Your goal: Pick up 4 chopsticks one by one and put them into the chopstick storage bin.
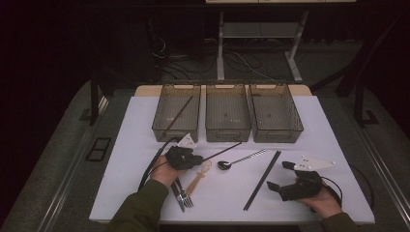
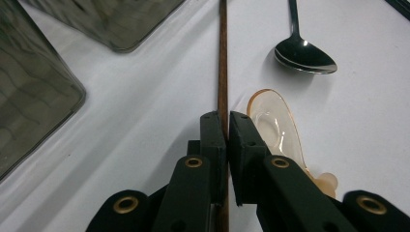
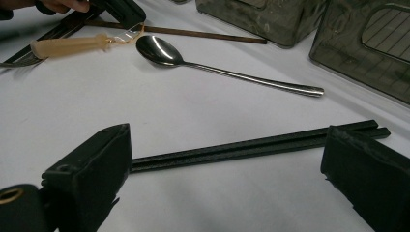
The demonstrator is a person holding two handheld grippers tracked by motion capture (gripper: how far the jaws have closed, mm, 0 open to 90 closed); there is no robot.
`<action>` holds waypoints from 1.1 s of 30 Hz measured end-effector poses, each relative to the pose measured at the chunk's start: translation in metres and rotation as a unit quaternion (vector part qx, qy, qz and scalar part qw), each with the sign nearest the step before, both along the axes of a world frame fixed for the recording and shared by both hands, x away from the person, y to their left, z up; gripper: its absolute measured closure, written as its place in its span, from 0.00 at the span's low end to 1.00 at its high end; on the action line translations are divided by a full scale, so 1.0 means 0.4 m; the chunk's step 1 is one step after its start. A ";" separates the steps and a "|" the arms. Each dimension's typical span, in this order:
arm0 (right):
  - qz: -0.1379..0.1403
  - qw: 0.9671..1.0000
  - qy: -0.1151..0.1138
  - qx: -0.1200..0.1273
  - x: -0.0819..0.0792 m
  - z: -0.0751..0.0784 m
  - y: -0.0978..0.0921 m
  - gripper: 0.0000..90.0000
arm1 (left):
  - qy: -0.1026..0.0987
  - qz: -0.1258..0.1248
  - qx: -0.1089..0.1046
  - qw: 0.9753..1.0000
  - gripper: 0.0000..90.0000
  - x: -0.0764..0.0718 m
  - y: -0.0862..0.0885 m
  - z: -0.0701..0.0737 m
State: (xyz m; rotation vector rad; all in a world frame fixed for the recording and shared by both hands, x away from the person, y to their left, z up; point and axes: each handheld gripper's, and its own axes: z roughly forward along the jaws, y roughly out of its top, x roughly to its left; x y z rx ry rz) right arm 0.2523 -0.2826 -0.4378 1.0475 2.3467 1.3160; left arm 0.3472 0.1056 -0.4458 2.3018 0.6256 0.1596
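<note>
- White table top [image 1: 145,121] sits in a dark room, with cables on the floor behind it.
- Three smoky clear bins [image 1: 227,113] stand side by side along the far edge; the left bin [image 1: 177,112] holds one dark stick lying slantwise.
- Left gripper [image 1: 196,159], held in the person's left hand, has its jaws pressed onto a brown chopstick [image 2: 223,58]. In the left gripper view the stick runs straight out between the two black jaws.
- The brown chopstick lies low over the table, its far end just in front of the middle bin.
- A clear plastic spoon [image 2: 278,125] with a tan handle lies just beside the left gripper; a metal spoon [image 1: 239,160] lies near it.
- A fork [image 1: 185,197] and other dark cutlery lie by the left wrist.
- Right gripper [image 1: 281,176] rests at the right, jaws spread wide, holding nothing.
- A pair of black chopsticks [image 3: 251,145] lies on the table just beyond those open jaws.
</note>
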 end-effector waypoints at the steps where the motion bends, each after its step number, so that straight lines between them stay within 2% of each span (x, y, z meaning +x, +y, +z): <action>1: 0.000 1.000 0.000 0.000 0.000 0.000 0.000 0.05 | 0.001 0.001 -0.002 1.000 0.94 -0.001 -0.001 0.001; 3: 0.000 1.000 0.000 0.000 0.000 0.000 0.000 0.05 | -0.004 -0.006 -0.003 1.000 0.94 0.000 0.000 0.005; 4: 0.000 1.000 0.000 0.000 0.000 0.000 0.000 0.05 | 0.000 0.000 -0.011 1.000 0.94 -0.003 -0.001 0.007; 6: 0.000 1.000 0.000 0.000 0.000 0.000 0.000 0.05 | -0.005 -0.006 -0.009 1.000 0.94 -0.002 0.002 0.013; 18: 0.000 1.000 0.000 -0.001 -0.001 0.001 0.000 0.05 | -0.002 -0.005 -0.031 0.999 0.94 -0.011 0.024 0.039; 26: 0.001 1.000 0.001 -0.001 -0.001 0.001 0.000 0.05 | 0.000 -0.020 -0.037 0.999 0.94 -0.024 0.032 0.054; 33: 0.001 1.000 0.000 -0.001 -0.001 0.001 0.000 0.05 | -0.005 -0.023 -0.054 0.998 0.94 -0.034 0.042 0.075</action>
